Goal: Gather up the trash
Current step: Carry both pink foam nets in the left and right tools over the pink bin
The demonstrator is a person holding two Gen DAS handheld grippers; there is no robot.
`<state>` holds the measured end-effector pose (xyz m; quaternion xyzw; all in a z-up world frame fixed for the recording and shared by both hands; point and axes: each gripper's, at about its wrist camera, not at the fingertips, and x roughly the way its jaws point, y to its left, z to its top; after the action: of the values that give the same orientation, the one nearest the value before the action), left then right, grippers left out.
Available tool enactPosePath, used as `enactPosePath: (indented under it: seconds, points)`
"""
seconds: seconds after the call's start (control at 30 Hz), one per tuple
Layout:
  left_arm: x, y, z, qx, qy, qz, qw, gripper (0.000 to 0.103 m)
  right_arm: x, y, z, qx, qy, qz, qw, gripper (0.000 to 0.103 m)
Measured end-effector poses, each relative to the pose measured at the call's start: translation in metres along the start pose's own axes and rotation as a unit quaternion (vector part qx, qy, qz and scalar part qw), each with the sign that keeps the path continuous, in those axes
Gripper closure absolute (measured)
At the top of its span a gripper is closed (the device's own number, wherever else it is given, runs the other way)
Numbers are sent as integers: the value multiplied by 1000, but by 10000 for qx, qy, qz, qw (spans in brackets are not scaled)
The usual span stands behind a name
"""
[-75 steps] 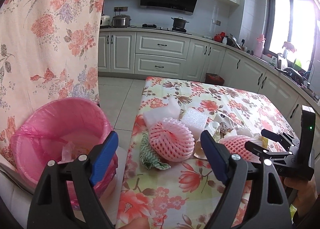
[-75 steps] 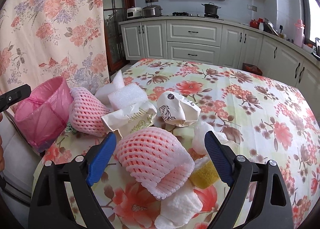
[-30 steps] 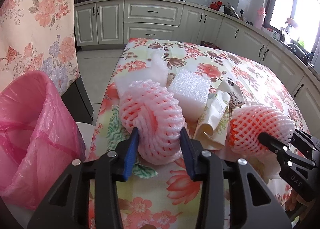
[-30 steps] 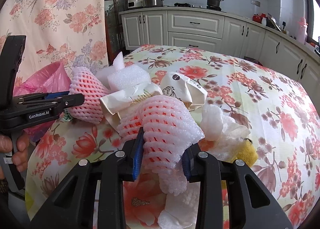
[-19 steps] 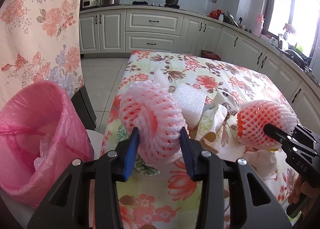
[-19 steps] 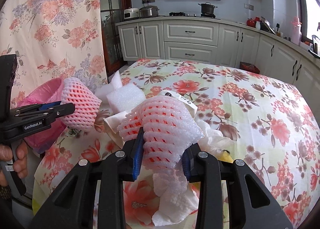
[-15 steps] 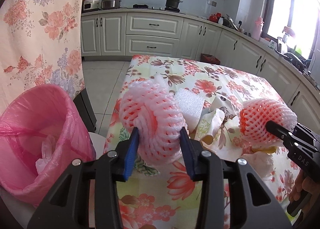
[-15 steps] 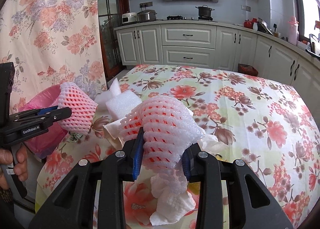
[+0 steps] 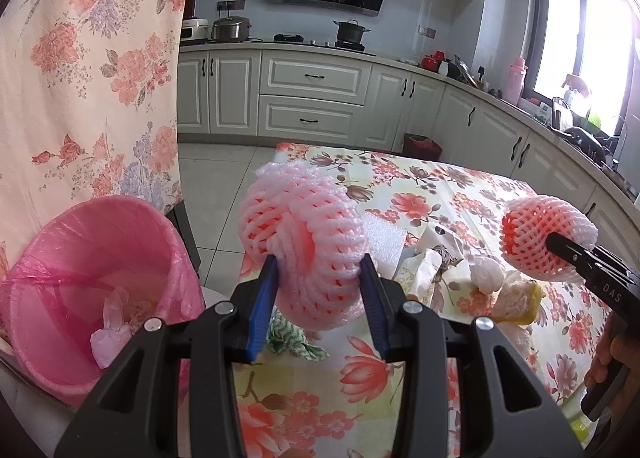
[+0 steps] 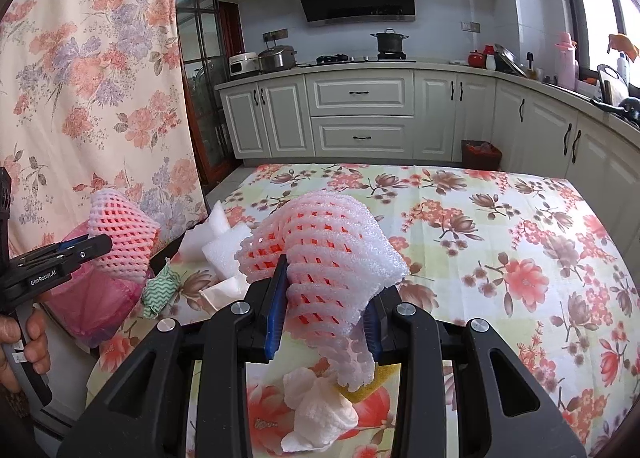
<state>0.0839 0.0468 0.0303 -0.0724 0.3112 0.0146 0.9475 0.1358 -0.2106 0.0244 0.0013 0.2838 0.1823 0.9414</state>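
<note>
At centre frame of the left wrist view, the left tool clamps a pink foam net, held clear above the floral surface. A pink-lined bin stands at lower left. In the right wrist view, the right tool pinches a second foam net at centre, over white foam scraps and a yellow sponge lying on the surface.
</note>
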Motion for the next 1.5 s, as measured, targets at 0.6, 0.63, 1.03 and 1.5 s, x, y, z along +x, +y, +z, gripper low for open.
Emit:
enactPosePath:
  seconds: [0.6, 0.63, 1.03, 1.5]
  points:
    - [-48, 49, 9, -266, -419, 483, 9976, 63, -6, 27, 22, -145, -202, 250, 9994, 71]
    - [-51, 53, 9, -290, -441, 523, 9972, 63, -6, 31, 24, -179, -211, 279, 9992, 71]
    - [-87, 101, 8, -570, -689, 1024, 9907, 63, 5, 87, 40, -540, -206, 675, 9960, 71]
    - [-117, 153, -2, -916, -850, 1460, 9814, 63, 27, 169, 55, -982, -93, 1242, 9873, 71]
